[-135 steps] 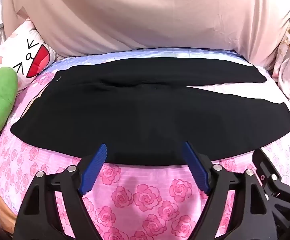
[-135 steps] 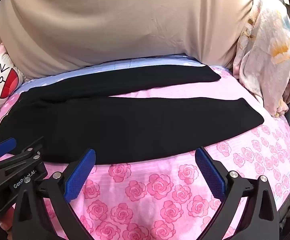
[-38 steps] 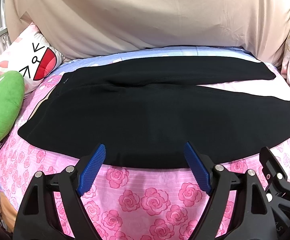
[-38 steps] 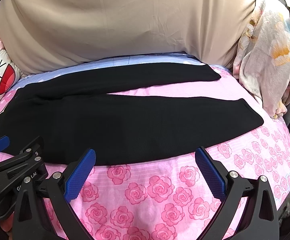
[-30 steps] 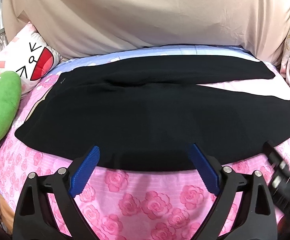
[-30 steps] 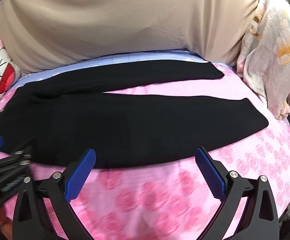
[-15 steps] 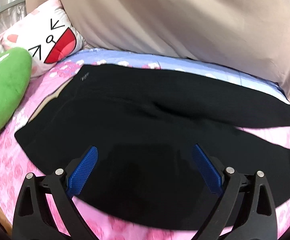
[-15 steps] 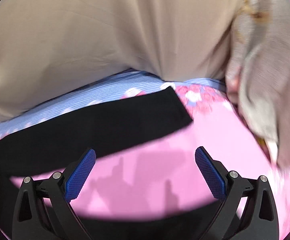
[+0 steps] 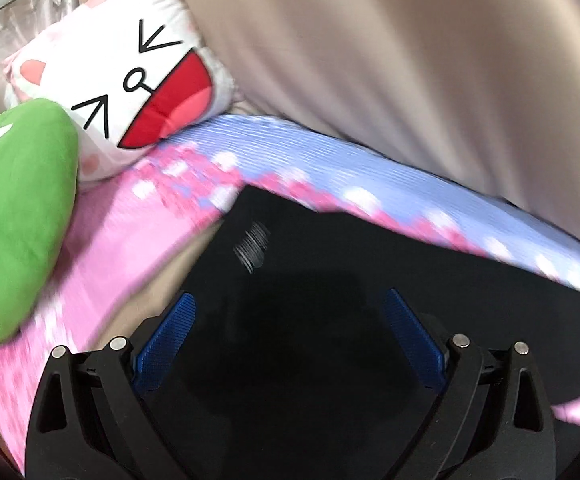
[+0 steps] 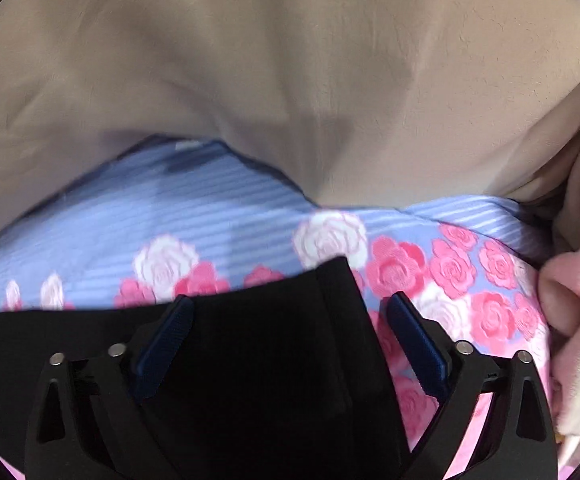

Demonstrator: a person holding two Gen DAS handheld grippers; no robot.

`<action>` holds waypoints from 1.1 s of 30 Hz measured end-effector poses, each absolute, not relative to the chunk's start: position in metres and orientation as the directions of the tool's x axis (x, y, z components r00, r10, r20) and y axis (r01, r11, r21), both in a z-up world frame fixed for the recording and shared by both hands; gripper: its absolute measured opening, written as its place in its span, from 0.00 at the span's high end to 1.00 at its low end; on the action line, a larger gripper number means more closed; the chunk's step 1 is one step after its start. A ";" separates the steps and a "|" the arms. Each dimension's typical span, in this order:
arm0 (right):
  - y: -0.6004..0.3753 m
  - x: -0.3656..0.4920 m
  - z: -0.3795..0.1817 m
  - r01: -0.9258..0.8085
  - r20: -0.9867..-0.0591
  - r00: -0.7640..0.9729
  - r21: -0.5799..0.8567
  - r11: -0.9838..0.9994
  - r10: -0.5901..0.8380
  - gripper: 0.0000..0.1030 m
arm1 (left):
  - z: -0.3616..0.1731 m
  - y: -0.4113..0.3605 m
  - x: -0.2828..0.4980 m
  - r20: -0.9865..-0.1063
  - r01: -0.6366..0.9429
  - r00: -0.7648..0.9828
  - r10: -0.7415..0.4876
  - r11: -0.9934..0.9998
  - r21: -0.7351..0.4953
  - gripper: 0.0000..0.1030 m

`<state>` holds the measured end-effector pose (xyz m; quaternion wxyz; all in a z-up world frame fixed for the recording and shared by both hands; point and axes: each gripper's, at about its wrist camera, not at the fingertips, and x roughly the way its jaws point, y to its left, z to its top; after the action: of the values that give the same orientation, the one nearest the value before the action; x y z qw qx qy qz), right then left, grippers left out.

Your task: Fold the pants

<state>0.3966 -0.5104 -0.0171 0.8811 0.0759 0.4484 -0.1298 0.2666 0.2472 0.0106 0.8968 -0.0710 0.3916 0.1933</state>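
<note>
Black pants (image 9: 330,320) — flat on the rose bedsheet (image 10: 470,276). Both claws, at the near edge 1 s ago, now reach the far side: left gripper (image 9: 290,340) spread over the waistband corner, right gripper (image 10: 290,340) spread astride the far leg's hem — nothing pinched; 1st fold pending.

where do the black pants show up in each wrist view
Left wrist: the black pants fill the lower centre and right; their far corner by the waistband lies ahead of the open left gripper.
Right wrist: the pants lie at bottom left and centre; a leg end sits between the fingers of the open right gripper.
Shared landmark: the blue striped band of the rose bedsheet just beyond the pants.
</note>
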 end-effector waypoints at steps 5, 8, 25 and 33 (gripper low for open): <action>-0.506 0.394 -0.009 0.253 -0.810 0.582 0.099 0.962 -0.070 0.84 | -0.011 0.298 0.343 -0.781 -0.435 0.534 0.323 0.897 0.073 0.09; -0.498 0.384 0.002 0.251 -0.792 0.602 0.069 0.966 -0.100 0.86 | -0.037 0.317 0.377 -0.826 -0.429 0.473 0.306 0.899 0.087 0.27; -0.477 0.169 0.102 0.166 -0.595 0.801 0.120 0.979 -0.062 0.89 | 0.070 0.317 0.170 -0.655 -0.229 0.751 0.078 0.962 -0.148 0.88; -0.485 0.078 0.023 0.248 -0.718 0.688 0.098 0.964 -0.104 0.82 | -0.015 0.333 0.094 -0.788 -0.309 0.607 0.103 0.944 -0.115 0.78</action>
<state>0.0781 -0.4852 0.0233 0.9140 0.0940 0.3829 -0.0961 0.0937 0.3326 -0.0147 0.8883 -0.1204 0.4277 0.1161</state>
